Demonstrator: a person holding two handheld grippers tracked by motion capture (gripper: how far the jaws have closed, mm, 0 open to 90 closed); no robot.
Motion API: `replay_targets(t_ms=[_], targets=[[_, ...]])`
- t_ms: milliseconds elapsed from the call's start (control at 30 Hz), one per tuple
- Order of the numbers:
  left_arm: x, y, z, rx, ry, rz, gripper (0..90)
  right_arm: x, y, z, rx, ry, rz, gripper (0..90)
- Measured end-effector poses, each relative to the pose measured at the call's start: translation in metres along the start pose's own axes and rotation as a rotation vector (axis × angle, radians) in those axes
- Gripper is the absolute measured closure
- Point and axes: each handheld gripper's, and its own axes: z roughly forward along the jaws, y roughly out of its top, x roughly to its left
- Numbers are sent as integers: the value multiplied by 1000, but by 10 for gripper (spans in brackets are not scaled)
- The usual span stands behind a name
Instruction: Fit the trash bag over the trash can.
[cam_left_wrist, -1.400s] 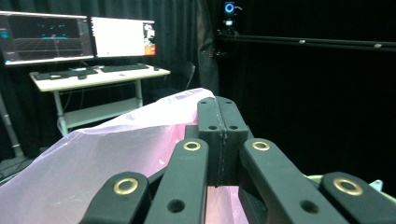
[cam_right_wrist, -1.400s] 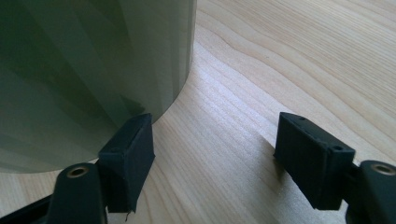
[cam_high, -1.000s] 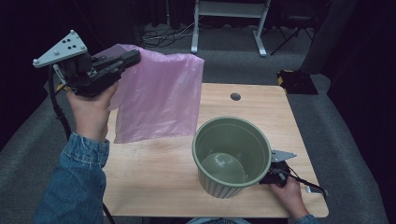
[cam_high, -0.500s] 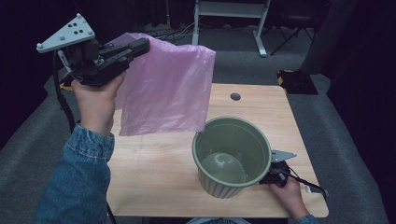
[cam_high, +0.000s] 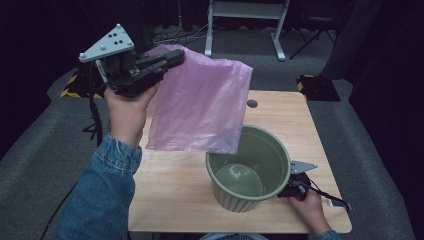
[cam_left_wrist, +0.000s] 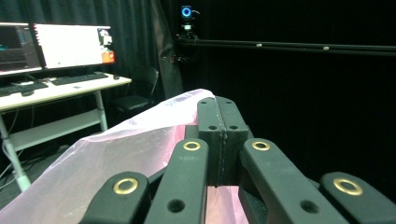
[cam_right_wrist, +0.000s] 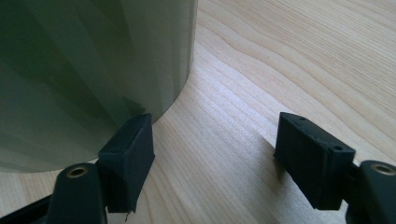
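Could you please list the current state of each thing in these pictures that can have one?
Pink plastic bag: lifted off the table, hanging flat from one top corner, partly over the bin.
Green bin: upright on the table, open, nothing inside.
Left gripper: raised, shut on the bag.
Right gripper: open, low on the table beside the bin's wall, one jaw close against it.
Monitors: switched on.
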Motion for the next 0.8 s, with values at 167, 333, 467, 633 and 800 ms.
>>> replay_targets(t_ms=[167,333,467,633,800], targets=[[-10,-1,16,-3,-34,1,900,0,0,0,1,0,-1,282],[-16,-4,30,4,-60,0,900,0,0,0,0,0,-1,282],[-22,-7,40,6,-86,-5,899,0,0,0,0,1,0,282],[-29,-10,50,10,-109,-8,899,0,0,0,1,0,0,282],[-37,-14,61,18,-138,-5,900,0,0,0,-1,0,-3,282]])
